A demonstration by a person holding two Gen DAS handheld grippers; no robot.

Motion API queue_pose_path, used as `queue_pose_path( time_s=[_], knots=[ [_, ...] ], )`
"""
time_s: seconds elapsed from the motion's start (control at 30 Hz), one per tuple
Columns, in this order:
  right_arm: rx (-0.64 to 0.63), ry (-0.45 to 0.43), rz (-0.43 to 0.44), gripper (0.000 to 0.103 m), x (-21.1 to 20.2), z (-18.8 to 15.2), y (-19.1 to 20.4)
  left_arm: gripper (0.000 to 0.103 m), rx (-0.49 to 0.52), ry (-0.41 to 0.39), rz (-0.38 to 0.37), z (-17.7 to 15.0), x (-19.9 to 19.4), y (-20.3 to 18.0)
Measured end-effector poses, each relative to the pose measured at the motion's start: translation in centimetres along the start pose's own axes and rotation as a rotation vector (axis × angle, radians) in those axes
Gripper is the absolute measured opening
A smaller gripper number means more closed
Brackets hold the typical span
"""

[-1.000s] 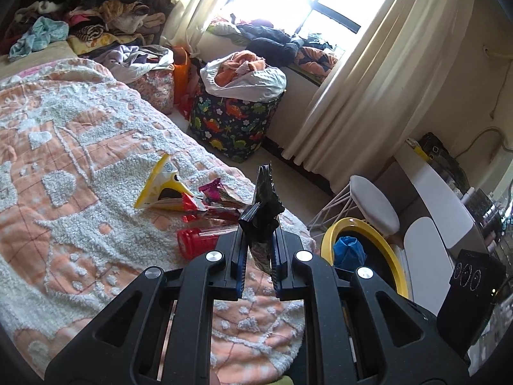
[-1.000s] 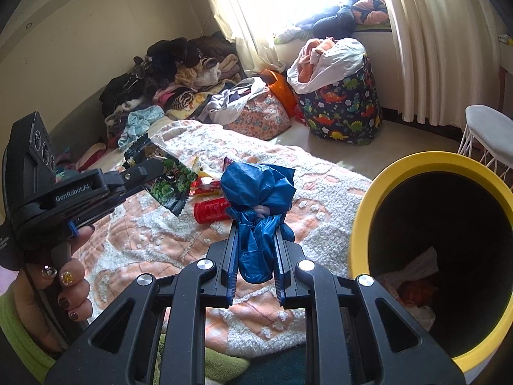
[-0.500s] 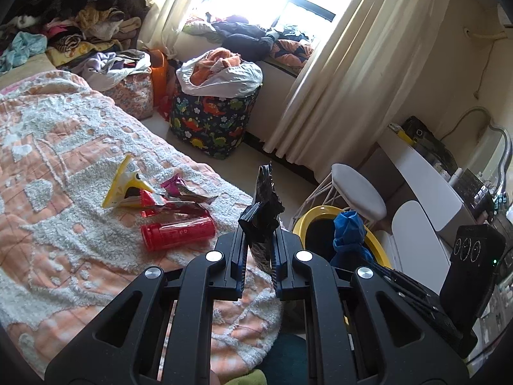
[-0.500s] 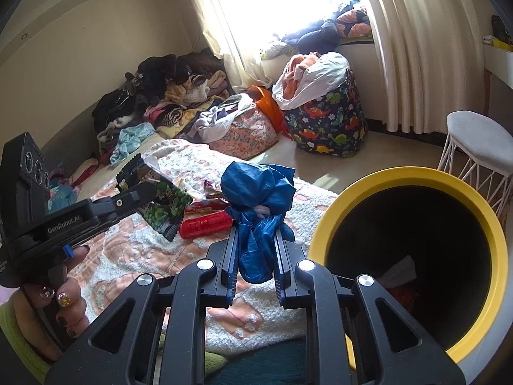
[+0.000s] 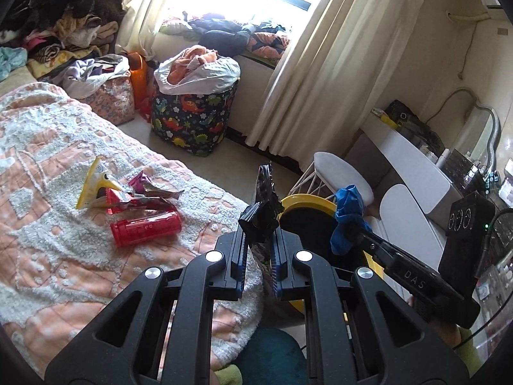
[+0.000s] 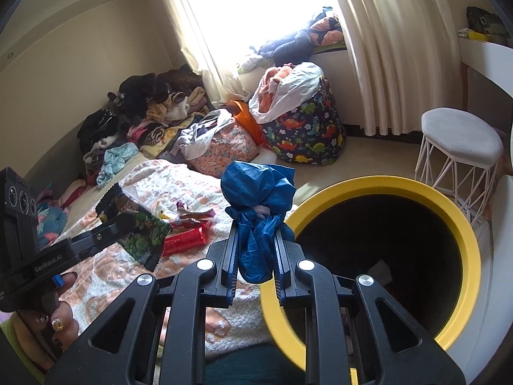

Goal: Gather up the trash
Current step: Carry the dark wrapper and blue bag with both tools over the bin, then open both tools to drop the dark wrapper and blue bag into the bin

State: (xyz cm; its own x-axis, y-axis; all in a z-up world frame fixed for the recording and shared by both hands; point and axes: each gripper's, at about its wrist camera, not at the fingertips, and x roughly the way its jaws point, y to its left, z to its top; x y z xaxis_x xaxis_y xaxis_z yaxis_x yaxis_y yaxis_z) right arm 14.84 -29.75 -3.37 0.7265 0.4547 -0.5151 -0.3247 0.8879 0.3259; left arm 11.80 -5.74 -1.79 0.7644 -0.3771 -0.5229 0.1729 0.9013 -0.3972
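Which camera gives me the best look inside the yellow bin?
The right wrist view: the yellow bin opens toward the camera, with pale scraps at the bottom. The left wrist view catches only a rim sliver behind the black wrapper and blue bag.

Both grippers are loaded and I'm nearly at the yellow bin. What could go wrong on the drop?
The blue bag sits beside the yellow bin rim, not clearly over the opening; released now, it might land outside. The left gripper pinches the dark wrapper by one crumpled end, so it could slip. The red can and wrappers remain on the bed.
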Motion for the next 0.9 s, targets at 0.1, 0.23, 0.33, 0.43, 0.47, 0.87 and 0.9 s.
queue_pose_path(
  time_s=[0.1, 0.23, 0.33, 0.43, 0.47, 0.87, 0.9],
  knots=[
    [0.012, -0.008, -0.012, 0.018, -0.3, 0.0, -0.7, 0.008, 0.014, 0.007, -0.008, -0.2, 0.3, -0.6],
    [0.029, -0.016, -0.033, 0.018, -0.5, 0.1, -1.7, 0.008, 0.032, 0.019, -0.023, -0.5, 0.6, -1.4],
    [0.044, -0.021, -0.047, 0.018, -0.7, 0.2, -2.7, 0.008, 0.047, 0.028, -0.034, -0.7, 0.9, -2.1],
    [0.059, -0.028, -0.06, 0.018, -0.9, 0.2, -3.6, 0.008, 0.061, 0.038, -0.044, -1.0, 1.3, -2.8],
    [0.061, -0.03, -0.066, 0.018, -1.0, 0.2, -3.9, 0.008, 0.067, 0.041, -0.047, -1.0, 1.5, -3.0],
    [0.127, -0.039, -0.122, 0.018, -1.4, -0.1, -7.0, 0.008, 0.132, 0.086, -0.087, -2.1, 3.3, -6.0],
    [0.133, -0.04, -0.128, 0.018, -1.4, -0.2, -7.2, 0.008, 0.138, 0.091, -0.091, -2.2, 3.5, -6.2]
  ],
)
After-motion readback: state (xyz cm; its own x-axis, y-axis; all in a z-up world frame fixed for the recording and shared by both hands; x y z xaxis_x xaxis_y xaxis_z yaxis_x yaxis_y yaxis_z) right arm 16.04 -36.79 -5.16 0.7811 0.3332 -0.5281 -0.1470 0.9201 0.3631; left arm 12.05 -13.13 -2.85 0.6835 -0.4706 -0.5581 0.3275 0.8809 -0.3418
